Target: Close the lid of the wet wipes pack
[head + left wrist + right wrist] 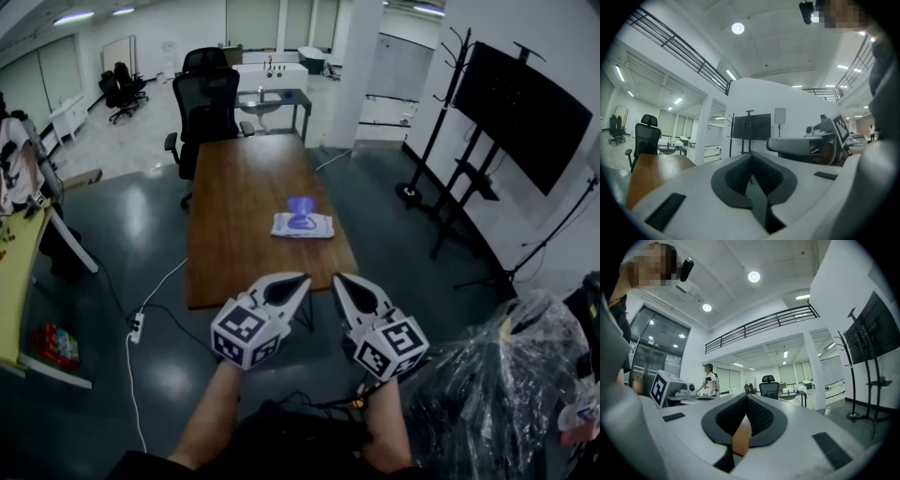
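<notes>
Holding both tools short of the near edge of the wooden table (pixel 234 187), we have the left gripper (pixel 302 278) and right gripper (pixel 337 278) each closed tip to tip on nothing; the wet wipes pack (pixel 302 226) lies well ahead on that table, its lid (pixel 300 206) standing open.

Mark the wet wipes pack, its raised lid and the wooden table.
wet wipes pack (pixel 305 226): head view, on the white body.
raised lid (pixel 300 205): head view, on the upright blue flap.
wooden table (pixel 239 216): head view, on bare tabletop.
</notes>
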A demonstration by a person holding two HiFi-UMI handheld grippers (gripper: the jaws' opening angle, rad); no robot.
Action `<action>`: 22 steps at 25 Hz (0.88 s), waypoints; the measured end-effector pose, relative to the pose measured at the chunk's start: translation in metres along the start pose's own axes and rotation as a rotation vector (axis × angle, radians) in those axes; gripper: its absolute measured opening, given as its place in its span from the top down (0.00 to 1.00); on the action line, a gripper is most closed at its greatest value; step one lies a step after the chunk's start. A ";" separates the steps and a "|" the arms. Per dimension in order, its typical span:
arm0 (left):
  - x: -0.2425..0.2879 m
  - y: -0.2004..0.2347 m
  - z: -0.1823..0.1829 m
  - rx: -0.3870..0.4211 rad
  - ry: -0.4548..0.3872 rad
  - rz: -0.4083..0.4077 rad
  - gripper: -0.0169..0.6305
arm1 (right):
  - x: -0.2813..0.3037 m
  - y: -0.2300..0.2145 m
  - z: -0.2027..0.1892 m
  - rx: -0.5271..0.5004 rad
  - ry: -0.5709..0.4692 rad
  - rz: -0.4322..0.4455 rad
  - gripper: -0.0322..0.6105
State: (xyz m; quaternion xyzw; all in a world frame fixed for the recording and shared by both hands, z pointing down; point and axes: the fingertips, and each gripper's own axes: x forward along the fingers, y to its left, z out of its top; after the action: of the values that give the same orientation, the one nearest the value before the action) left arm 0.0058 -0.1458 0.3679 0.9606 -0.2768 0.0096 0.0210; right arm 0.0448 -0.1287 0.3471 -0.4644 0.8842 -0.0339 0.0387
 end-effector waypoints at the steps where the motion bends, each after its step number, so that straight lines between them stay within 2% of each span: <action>1: 0.002 0.008 0.000 -0.002 -0.001 -0.010 0.97 | 0.008 -0.003 -0.001 0.001 0.002 -0.011 0.94; 9: 0.021 0.066 -0.008 -0.007 0.019 -0.036 0.97 | 0.066 -0.027 -0.006 0.015 0.017 -0.051 0.94; 16: 0.048 0.115 -0.028 -0.032 0.059 0.006 0.97 | 0.105 -0.064 -0.019 0.033 0.037 -0.046 0.94; 22: 0.093 0.156 -0.039 -0.022 0.072 0.065 0.97 | 0.142 -0.119 -0.035 0.038 0.077 -0.011 0.94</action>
State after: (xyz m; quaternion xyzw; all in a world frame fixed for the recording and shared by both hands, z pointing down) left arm 0.0011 -0.3251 0.4154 0.9500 -0.3068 0.0417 0.0414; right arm 0.0578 -0.3123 0.3876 -0.4667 0.8816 -0.0689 0.0132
